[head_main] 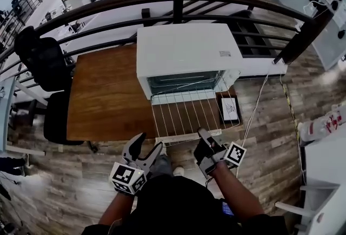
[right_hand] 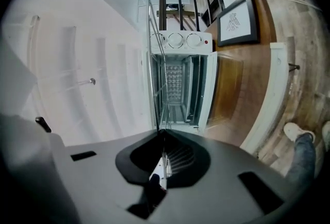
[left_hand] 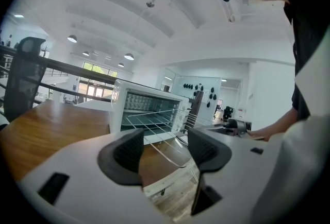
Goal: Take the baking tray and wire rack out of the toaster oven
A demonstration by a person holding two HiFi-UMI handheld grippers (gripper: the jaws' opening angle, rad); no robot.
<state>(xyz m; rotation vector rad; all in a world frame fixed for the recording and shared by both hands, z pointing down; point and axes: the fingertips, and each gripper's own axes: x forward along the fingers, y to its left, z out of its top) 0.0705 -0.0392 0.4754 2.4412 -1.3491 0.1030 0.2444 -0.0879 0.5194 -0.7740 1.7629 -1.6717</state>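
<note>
1. We have the wire rack (head_main: 184, 115) most of the way out. It stretches from the mouth of the toaster oven (head_main: 186, 53) back to the right hand-held gripper (head_main: 204, 135), above the wooden tabletop (head_main: 108, 99). Its far end sits at the oven opening, so it is not yet clear.
2. The right hand-held gripper is clamped on the near edge wire of the rack, its jaws pressed together on it.
3. The left hand-held gripper (head_main: 147, 145) has its jaws apart with nothing between them. It hangs beside the right one, off the near edge of the tabletop, and does not touch the rack.
4. We judge the task under half done: the rack must come fully free and be set down, and the baking tray is yet to be handled. No view shows us the tray, so we cannot tell where it is.
5. The head view gives the whole layout: the oven ahead of both hand-held grippers and a framed picture (head_main: 229, 108) just beyond the right one.
6. The right gripper view alone shows the wire pinched between the pads, with the rack edge-on running to the oven.
7. The left gripper view alone shows the rack from the side, slanting out of the oven cavity.
</note>
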